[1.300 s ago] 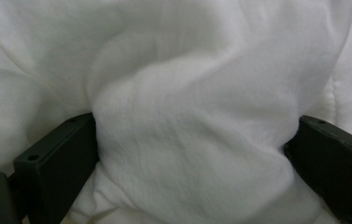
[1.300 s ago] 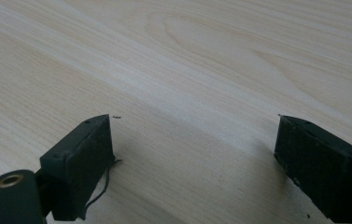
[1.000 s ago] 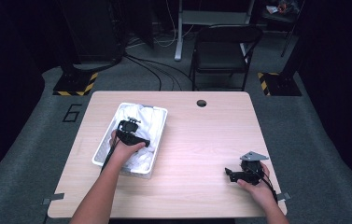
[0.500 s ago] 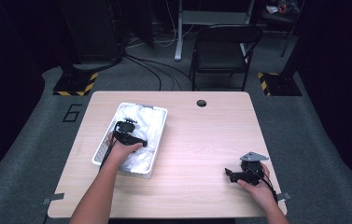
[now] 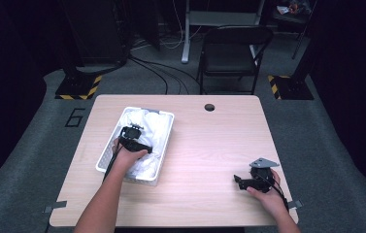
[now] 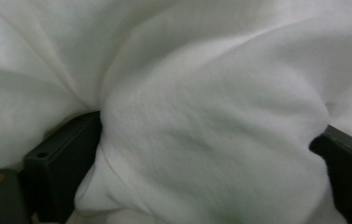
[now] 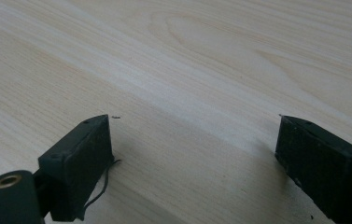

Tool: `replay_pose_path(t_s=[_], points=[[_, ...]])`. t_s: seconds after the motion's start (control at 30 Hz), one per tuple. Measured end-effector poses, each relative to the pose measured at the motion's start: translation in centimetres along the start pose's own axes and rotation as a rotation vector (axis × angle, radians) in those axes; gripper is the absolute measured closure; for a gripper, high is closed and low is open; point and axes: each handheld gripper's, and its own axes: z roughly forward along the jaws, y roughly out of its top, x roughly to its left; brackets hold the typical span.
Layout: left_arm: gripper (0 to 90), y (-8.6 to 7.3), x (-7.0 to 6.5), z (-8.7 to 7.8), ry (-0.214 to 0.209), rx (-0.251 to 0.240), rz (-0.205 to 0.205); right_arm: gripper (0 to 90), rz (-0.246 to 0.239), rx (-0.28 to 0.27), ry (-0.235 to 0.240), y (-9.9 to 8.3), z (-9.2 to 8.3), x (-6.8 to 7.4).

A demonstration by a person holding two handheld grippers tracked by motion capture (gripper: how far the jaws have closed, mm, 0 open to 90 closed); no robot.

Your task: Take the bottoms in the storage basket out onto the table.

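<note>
A white cloth (image 5: 154, 127) lies bunched in a white basket (image 5: 145, 111) on the left half of the table. My left gripper (image 5: 131, 139) points down into the basket. In the left gripper view a thick fold of the cloth (image 6: 211, 121) fills the gap between the two black jaws and touches both; the jaws have just been closing on it. My left gripper (image 6: 206, 144) stands wide around this fold. My right gripper (image 5: 237, 181) rests near the table's front right, and in its own view the right gripper (image 7: 194, 144) is open over bare wood.
The wooden table (image 5: 209, 145) has a small round hole (image 5: 209, 107) near its far edge. A black chair (image 5: 231, 48) stands behind the table. Cables run across the grey floor beyond.
The left hand has shifted slightly toward the near side of the basket, down into the cloth. The right hand has kept still.
</note>
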Motion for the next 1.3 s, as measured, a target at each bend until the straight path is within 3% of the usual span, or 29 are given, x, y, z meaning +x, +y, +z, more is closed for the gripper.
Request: replay_pose_path(t_s=[0.2,0.33,0.43,0.67,0.8,1.3], points=[[38.1,-0.3,0.8,-0.9,-0.016,-0.034,-0.011,10.2,-0.001,0.0,0.0,0.0,0.0,0.0],[47.2,-0.3,0.9,-1.2,-0.018,-0.041,-0.008,10.2,0.0,0.0,0.0,0.0,0.0,0.0],[49.8,-0.1,0.9,-1.4,-0.016,-0.023,0.01,10.3,0.0,-0.001,0.002,0.0,0.0,0.0],[51.0,-0.1,1.2,-1.5,-0.024,-0.034,0.031,10.3,-0.011,-0.003,0.002,0.0,0.0,-0.1],[51.8,-0.1,1.1,-1.6,-0.032,-0.052,0.014,10.3,-0.011,-0.003,0.002,0.0,0.0,-0.1],[54.7,0.2,0.8,-3.8,-0.037,-0.117,0.026,10.3,-0.008,-0.001,0.001,0.0,0.0,-0.1]])
